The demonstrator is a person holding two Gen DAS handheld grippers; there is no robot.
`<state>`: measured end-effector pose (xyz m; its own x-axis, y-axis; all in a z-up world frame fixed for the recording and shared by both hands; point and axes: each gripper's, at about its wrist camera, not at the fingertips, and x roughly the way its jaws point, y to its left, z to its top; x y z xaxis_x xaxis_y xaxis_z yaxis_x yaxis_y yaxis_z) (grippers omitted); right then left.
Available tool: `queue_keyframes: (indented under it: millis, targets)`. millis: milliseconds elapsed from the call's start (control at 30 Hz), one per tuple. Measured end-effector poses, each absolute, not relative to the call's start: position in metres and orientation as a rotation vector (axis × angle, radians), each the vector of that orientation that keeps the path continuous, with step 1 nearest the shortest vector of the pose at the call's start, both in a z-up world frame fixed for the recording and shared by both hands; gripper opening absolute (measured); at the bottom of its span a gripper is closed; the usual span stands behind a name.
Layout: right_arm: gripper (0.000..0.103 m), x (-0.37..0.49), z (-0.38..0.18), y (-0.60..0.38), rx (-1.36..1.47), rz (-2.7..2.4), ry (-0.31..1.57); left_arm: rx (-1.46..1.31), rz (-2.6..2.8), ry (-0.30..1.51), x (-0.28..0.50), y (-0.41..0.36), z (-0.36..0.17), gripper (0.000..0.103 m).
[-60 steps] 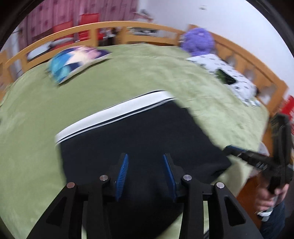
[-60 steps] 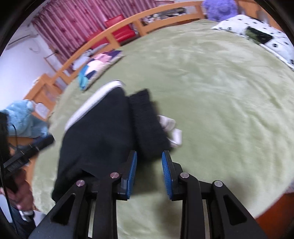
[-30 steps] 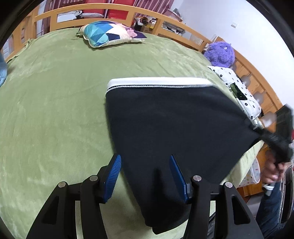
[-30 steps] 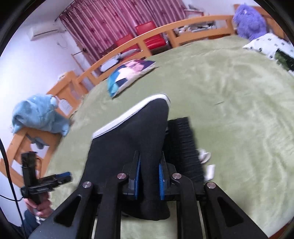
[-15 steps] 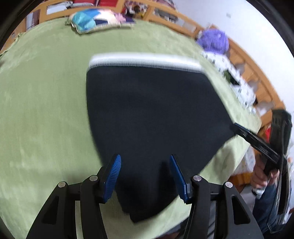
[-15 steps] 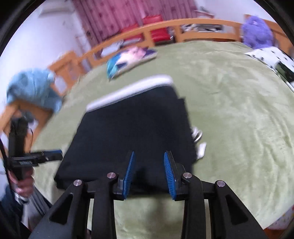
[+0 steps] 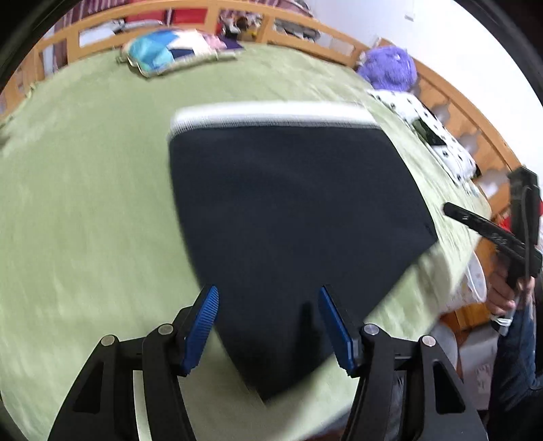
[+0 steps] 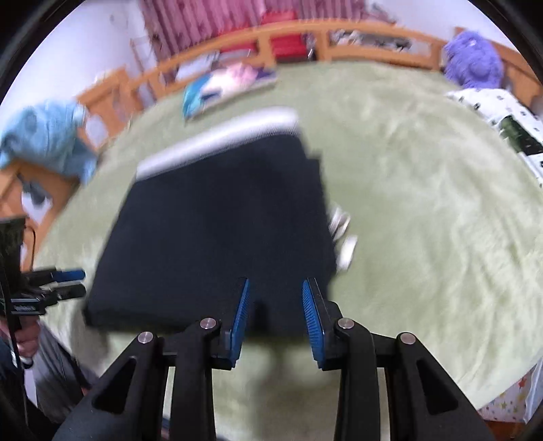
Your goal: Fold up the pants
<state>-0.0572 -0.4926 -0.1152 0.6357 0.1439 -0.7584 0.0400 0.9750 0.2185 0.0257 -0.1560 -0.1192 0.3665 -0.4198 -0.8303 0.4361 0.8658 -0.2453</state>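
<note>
The black pants (image 7: 288,217) with a white waistband (image 7: 271,117) lie folded flat on the green bed cover (image 7: 85,210). They also show in the right wrist view (image 8: 220,230), blurred by motion. My left gripper (image 7: 268,325) is open and empty over the near corner of the pants. My right gripper (image 8: 275,315) is open and empty at the near edge of the pants. The right gripper appears from the side in the left wrist view (image 7: 488,234), and the left gripper in the right wrist view (image 8: 51,281).
A patterned pillow (image 7: 169,51) lies at the far side of the bed. A purple plush toy (image 7: 390,68) and a spotted white pillow (image 7: 431,139) lie at the right. A wooden rail (image 7: 305,27) rings the bed. Small white items (image 8: 342,234) lie beside the pants.
My right gripper held a fold of the pants one second ago, then opened and let it go. The pants now lie flat. Both grippers have drawn back slightly.
</note>
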Motion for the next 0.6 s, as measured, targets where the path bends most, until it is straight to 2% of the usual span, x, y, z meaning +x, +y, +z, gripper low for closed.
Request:
queue_keyframes:
  millis: [167, 333, 600]
  targets:
    - [0.033, 0.006, -0.095, -0.507, 0.241, 0.026, 0.798, -0.015, -0.5, 1.001, 0.094, -0.161, -0.106, 0.059]
    - [0.033, 0.08, -0.093, -0.488, 0.207, 0.109, 0.796, -0.06, -0.508, 0.961, 0.141, -0.177, -0.106, 0.059]
    - [0.029, 0.146, -0.15, -0.496, 0.223, 0.071, 0.888, -0.09, -0.459, 1.014, 0.189, -0.183, -0.157, 0.059]
